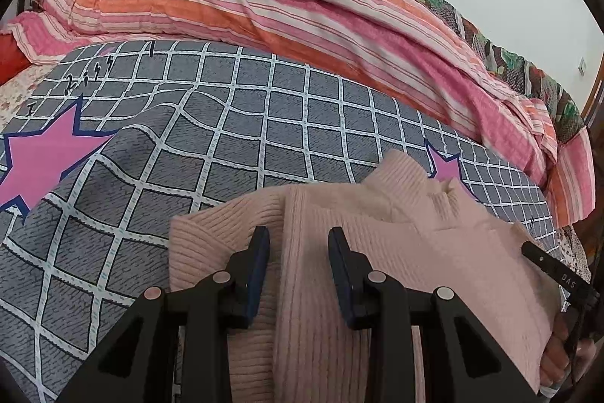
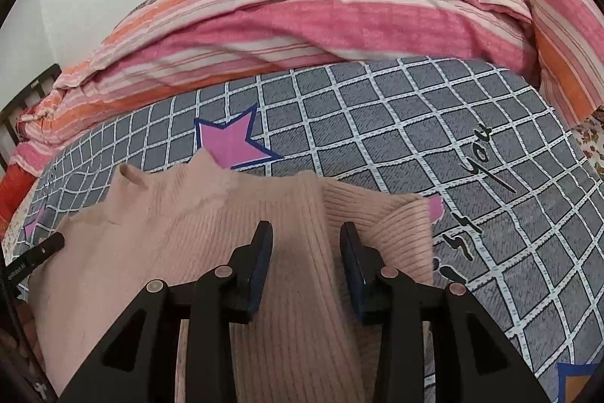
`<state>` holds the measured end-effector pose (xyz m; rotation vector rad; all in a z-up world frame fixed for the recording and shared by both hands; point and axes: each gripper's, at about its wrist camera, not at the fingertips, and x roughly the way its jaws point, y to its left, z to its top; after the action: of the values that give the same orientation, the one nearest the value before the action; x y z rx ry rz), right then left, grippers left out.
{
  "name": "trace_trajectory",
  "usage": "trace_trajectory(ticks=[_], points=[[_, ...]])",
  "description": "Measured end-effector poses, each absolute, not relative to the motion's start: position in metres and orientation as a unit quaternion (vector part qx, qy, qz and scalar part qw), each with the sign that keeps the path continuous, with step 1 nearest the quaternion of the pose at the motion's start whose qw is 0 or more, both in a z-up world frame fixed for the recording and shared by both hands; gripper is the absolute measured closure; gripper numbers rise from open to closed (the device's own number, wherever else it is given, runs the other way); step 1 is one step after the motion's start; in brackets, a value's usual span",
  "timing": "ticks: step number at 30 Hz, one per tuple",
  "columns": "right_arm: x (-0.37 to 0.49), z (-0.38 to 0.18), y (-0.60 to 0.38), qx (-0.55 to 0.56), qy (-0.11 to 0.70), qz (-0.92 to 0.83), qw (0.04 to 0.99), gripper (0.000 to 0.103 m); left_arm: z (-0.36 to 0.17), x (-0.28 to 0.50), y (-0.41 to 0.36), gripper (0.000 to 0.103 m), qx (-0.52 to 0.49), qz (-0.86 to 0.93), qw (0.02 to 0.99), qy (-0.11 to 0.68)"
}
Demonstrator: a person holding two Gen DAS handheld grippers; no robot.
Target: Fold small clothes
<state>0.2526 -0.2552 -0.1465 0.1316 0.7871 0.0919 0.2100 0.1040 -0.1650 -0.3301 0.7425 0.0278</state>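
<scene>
Pink ribbed sweater (image 1: 434, 252) lies near edge of grey checked bedspread (image 1: 226, 123), both sleeves folded in, bottom fold left; left gripper (image 1: 298, 244) and right gripper (image 2: 306, 240) partly spread, probably not pinching the knit

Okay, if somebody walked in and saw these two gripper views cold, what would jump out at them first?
Probably the pale pink ribbed sweater lying on the grey checked bedspread, right under both grippers. The left gripper and the right gripper each straddle a raised fold of the knit, jaws apart. Next would be the bright pink stars printed on the spread, and the heap of pink and orange striped bedding behind it.
</scene>
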Motion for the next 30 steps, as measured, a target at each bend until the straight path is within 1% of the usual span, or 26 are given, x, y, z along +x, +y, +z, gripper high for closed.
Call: trace_trajectory(ticks=[4, 6, 8, 10, 11, 13, 16, 24, 27, 30], points=[[0.248, -0.144, -0.255, 0.058, 0.381, 0.047, 0.922, 0.061, -0.164, 0.21, 0.103, 0.072, -0.157, 0.014, 0.919, 0.363], [0.245, -0.142, -0.254, 0.057, 0.382, 0.05, 0.921, 0.06, -0.163, 0.209, 0.103, 0.068, -0.156, 0.01, 0.918, 0.363], [0.239, -0.14, -0.252, 0.054, 0.38, 0.049, 0.922, 0.06, -0.162, 0.208, 0.102, 0.059, -0.156, 0.001, 0.92, 0.361], [0.232, -0.136, -0.249, 0.051, 0.373, 0.049, 0.925, 0.059, -0.161, 0.206, 0.099, 0.056, -0.149, 0.003, 0.921, 0.359], [0.229, -0.135, -0.246, 0.05, 0.371, 0.051, 0.926, 0.059, -0.16, 0.205, 0.098, 0.052, -0.146, 0.001, 0.922, 0.358], [0.217, -0.132, -0.24, 0.051, 0.366, 0.06, 0.927, 0.056, -0.157, 0.203, 0.096, 0.049, -0.14, -0.001, 0.925, 0.354], [0.195, -0.13, -0.227, 0.043, 0.359, 0.067, 0.93, 0.056, -0.154, 0.199, 0.097, 0.046, -0.136, 0.001, 0.927, 0.349], [0.146, -0.112, -0.169, 0.012, 0.347, 0.145, 0.926, 0.056, -0.146, 0.188, 0.121, 0.046, -0.185, -0.02, 0.921, 0.342], [0.141, -0.108, -0.138, -0.025, 0.346, 0.159, 0.924, 0.056, -0.141, 0.182, 0.134, 0.046, -0.208, -0.019, 0.92, 0.332], [0.149, -0.116, -0.113, -0.087, 0.362, 0.139, 0.918, 0.056, -0.139, 0.177, 0.147, 0.045, -0.226, -0.018, 0.918, 0.325]])
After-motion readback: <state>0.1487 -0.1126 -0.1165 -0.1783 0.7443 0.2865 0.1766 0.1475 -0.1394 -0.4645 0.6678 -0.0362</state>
